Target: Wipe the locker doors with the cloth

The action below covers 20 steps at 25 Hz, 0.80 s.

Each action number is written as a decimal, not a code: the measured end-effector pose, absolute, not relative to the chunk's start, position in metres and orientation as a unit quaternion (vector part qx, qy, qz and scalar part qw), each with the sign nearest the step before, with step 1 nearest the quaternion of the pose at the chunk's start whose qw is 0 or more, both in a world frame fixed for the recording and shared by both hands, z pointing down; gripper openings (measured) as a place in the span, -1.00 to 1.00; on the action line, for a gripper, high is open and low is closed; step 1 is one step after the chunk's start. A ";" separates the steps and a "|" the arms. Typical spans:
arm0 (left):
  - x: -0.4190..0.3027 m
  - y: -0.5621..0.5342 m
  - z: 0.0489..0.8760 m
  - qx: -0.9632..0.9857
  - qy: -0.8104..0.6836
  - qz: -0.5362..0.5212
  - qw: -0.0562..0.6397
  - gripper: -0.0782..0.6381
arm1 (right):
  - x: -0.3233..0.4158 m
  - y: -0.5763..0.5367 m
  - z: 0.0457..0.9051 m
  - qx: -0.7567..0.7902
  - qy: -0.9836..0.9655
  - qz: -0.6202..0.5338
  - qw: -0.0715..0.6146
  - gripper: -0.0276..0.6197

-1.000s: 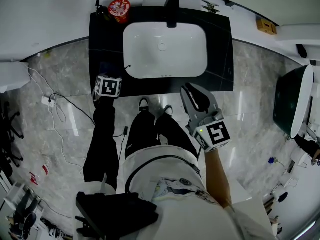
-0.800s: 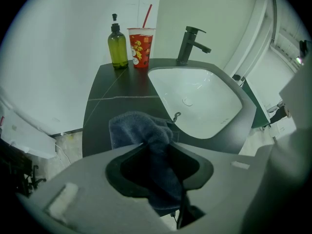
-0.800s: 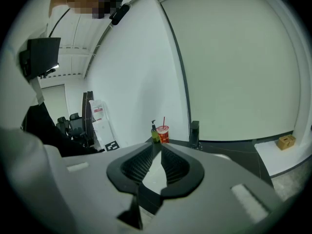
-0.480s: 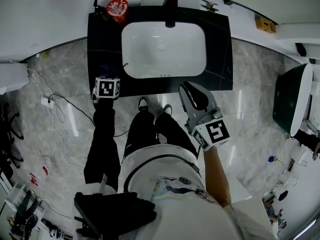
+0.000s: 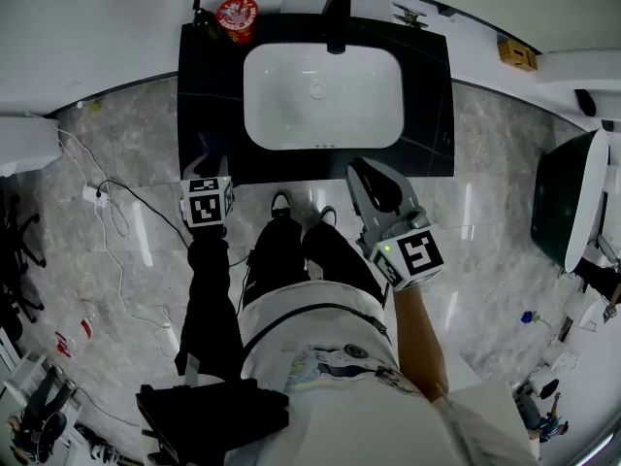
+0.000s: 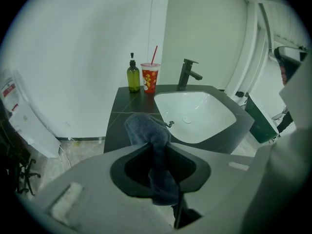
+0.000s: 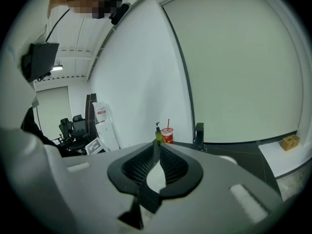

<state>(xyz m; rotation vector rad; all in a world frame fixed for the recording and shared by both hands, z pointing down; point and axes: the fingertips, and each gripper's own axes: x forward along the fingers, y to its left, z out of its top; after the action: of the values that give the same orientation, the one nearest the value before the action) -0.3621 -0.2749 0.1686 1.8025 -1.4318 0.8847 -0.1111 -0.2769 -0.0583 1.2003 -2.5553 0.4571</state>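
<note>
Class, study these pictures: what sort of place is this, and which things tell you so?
Probably a washroom, perhaps in a workplace: a white basin sits in a black counter, with a tap and a green soap bottle.

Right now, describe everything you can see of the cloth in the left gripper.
The cloth is dark grey-blue with a fuzzy, towel-like nap. It is crumpled: a rounded bunch sticks out past the tips of the left gripper, and a narrower tail hangs back between the jaws, which have just been closing and pinch it. The bunch shows against the near edge of the black counter; contact there cannot be told.
</note>
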 end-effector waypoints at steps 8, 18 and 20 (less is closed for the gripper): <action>-0.375 -0.255 0.124 0.691 -0.597 0.292 0.284 -0.56 | -0.119 -0.254 -0.059 0.404 -0.890 0.160 0.139 -0.78; -0.369 -0.190 0.088 0.676 -0.642 0.256 0.255 -0.56 | -0.109 -0.197 -0.073 0.369 -0.912 0.138 0.113 -0.78; -0.358 -0.176 0.080 0.673 -0.651 0.252 0.245 -0.56 | -0.095 -0.179 -0.077 0.363 -0.917 0.131 0.104 -0.78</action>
<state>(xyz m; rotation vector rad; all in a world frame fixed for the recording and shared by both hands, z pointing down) -0.3581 -0.1761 0.0800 1.8370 -1.7763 0.6870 -0.0954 -0.1794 -0.0768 1.0704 -2.7037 0.3858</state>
